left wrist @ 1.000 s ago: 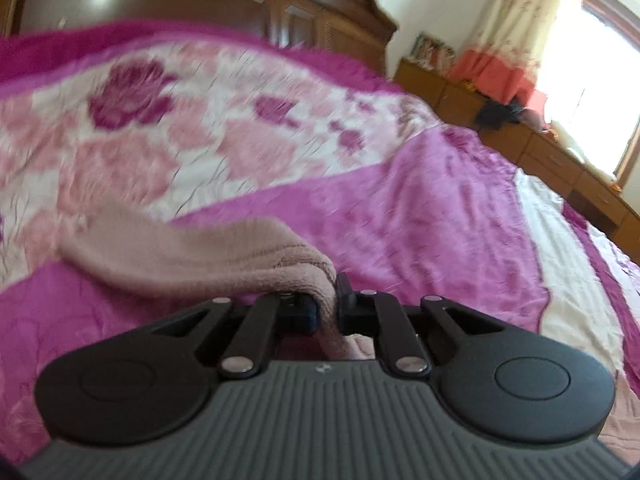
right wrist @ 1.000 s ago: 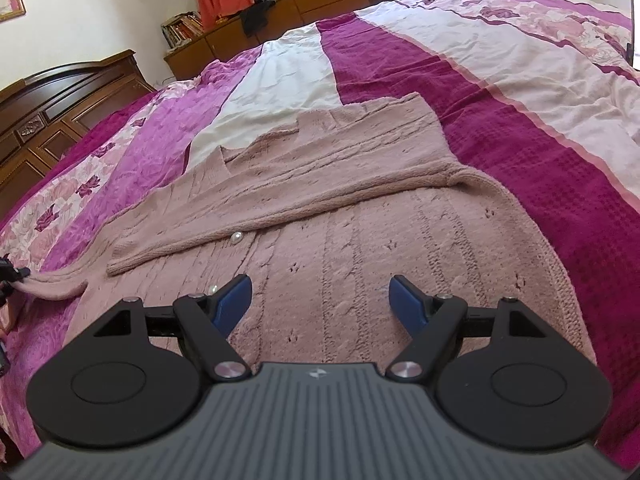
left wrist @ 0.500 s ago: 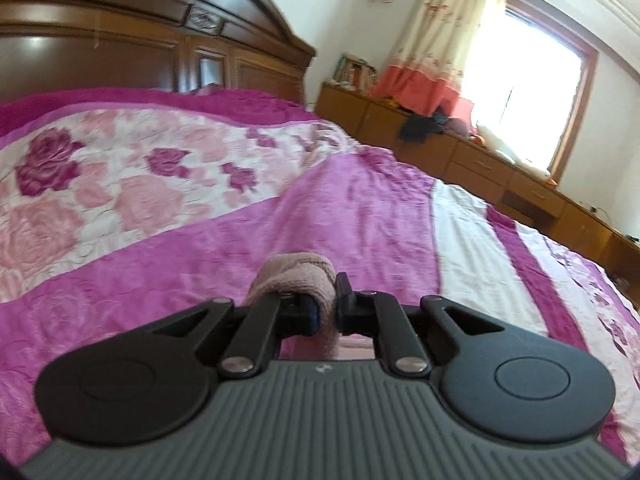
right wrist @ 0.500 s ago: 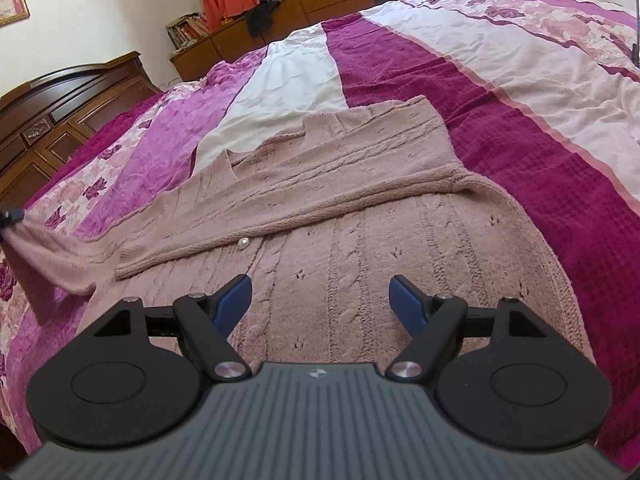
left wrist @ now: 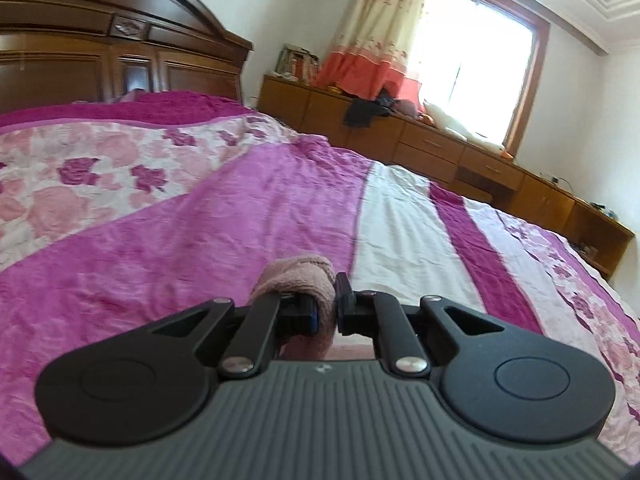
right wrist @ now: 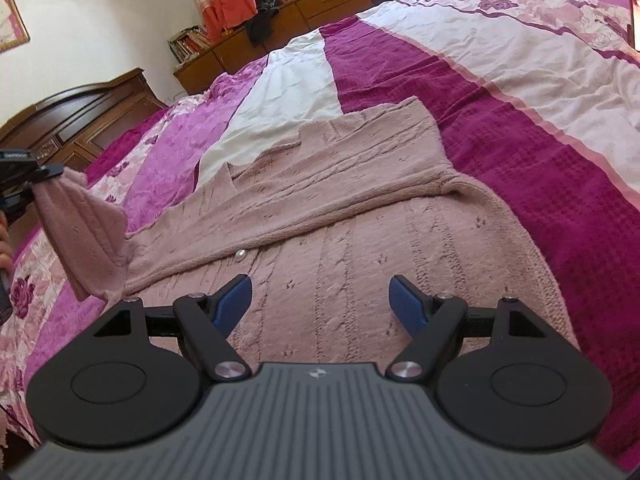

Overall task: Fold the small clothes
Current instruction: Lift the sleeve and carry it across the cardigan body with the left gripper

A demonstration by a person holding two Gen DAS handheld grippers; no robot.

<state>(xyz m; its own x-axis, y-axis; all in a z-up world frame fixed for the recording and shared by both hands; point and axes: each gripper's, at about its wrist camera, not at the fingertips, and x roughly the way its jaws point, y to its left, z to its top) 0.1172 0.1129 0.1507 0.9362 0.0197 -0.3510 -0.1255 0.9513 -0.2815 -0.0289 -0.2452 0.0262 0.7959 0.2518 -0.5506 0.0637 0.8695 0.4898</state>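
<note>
Gripping sleeve, left tool

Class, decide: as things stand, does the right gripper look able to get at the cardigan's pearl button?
Probably yes: the right gripper is open above the pink cardigan, and the pearl button lies uncovered just ahead of its left finger.
</note>
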